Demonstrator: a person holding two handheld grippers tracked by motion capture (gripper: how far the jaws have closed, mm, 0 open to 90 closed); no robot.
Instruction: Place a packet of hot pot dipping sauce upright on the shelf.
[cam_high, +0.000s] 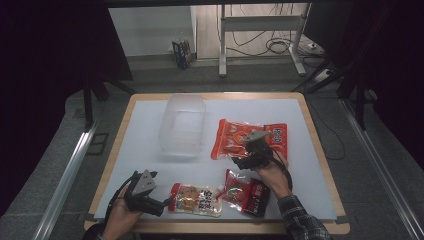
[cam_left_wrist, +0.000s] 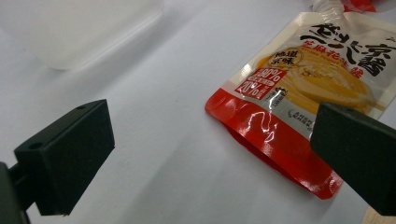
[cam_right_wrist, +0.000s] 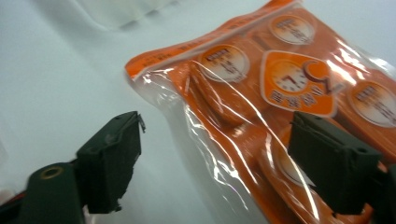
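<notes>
Nearest the high camera, the left gripper (cam_high: 167, 202) rests low with its jaws apart, the yellow sauce pouch (cam_high: 196, 199) lying flat just ahead of its tips, while the right gripper (cam_high: 239, 161) hangs, jaws apart, over the near edge of the orange snack bag (cam_high: 248, 140), likely lined up for a pick toward the clear plastic bin (cam_high: 183, 125) beyond. Along the left gripper view, that pouch (cam_left_wrist: 306, 88) sits ahead toward the right-hand jaw, unpinched. Along the right gripper view, the bag's (cam_right_wrist: 261, 112) crinkled edge lies between the spread jaws, nothing gripped.
</notes>
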